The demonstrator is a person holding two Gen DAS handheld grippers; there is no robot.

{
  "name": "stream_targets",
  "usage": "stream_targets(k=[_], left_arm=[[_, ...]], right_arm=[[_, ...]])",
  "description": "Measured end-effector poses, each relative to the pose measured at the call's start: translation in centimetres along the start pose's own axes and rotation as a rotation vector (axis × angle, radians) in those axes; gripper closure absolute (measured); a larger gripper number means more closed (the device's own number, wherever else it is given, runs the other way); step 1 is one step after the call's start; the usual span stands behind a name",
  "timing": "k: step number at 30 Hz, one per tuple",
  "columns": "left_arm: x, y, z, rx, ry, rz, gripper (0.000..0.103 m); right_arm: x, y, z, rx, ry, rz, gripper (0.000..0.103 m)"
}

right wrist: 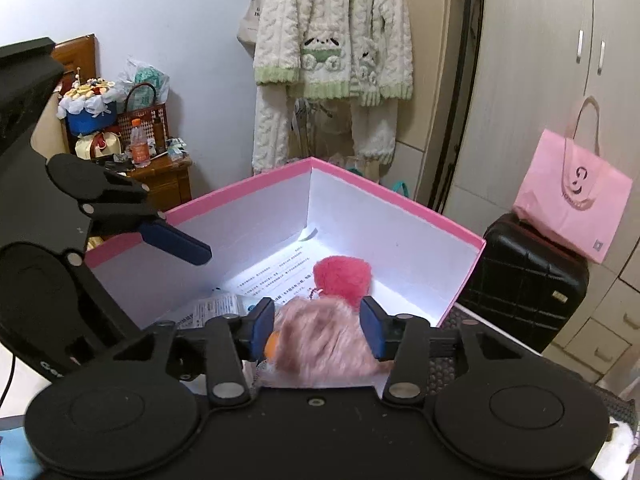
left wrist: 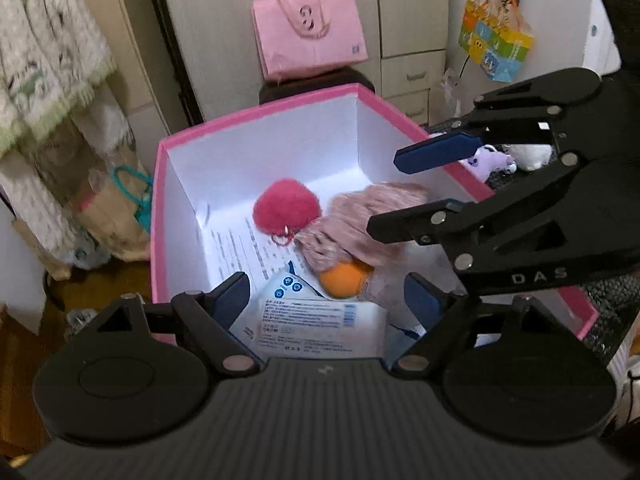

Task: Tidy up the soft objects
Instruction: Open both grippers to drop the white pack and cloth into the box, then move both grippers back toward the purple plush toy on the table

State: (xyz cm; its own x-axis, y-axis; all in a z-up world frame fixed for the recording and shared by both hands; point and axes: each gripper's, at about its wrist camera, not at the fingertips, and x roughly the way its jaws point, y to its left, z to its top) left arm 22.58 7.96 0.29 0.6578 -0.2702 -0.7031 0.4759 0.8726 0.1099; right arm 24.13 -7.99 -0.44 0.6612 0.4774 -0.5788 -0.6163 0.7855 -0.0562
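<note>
A pink-rimmed white box [left wrist: 256, 112] [right wrist: 400, 196] holds a red pompom [left wrist: 286, 207] [right wrist: 342, 276], a white wipes pack [left wrist: 320, 326] [right wrist: 216, 306] and a printed sheet. A fuzzy pink plush with an orange part [left wrist: 352, 228] [right wrist: 324, 340] is blurred inside the box. My right gripper [right wrist: 318, 328] [left wrist: 390, 192] is open around the plush, its blue pads apart from it on both sides. My left gripper [left wrist: 328, 300] is open and empty over the box's near edge, above the wipes pack; one of its fingers [right wrist: 176, 242] shows in the right wrist view.
Purple and white plush toys [left wrist: 504, 158] lie on the surface right of the box. A pink paper bag [left wrist: 310, 36] [right wrist: 572, 196] sits on a black suitcase [right wrist: 524, 276] behind the box. Knitted clothes [right wrist: 332, 60] hang by the wardrobe; a cluttered wooden nightstand [right wrist: 160, 176] stands at left.
</note>
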Motion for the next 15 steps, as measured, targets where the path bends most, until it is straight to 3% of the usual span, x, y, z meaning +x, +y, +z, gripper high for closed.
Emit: stream_targets(k=[5,15], left_arm=[[-3.0,-0.8,-0.4,0.030,-0.048,0.027,0.015],[-8.8,-2.5,-1.8,0.074,-0.109,0.051,0.015]], right_arm=[[-1.9,0.7,0.1,-0.018,-0.008,-0.028,0.041],[-6.2,2.9,-0.3,-0.029,-0.004,-0.032,0.039]])
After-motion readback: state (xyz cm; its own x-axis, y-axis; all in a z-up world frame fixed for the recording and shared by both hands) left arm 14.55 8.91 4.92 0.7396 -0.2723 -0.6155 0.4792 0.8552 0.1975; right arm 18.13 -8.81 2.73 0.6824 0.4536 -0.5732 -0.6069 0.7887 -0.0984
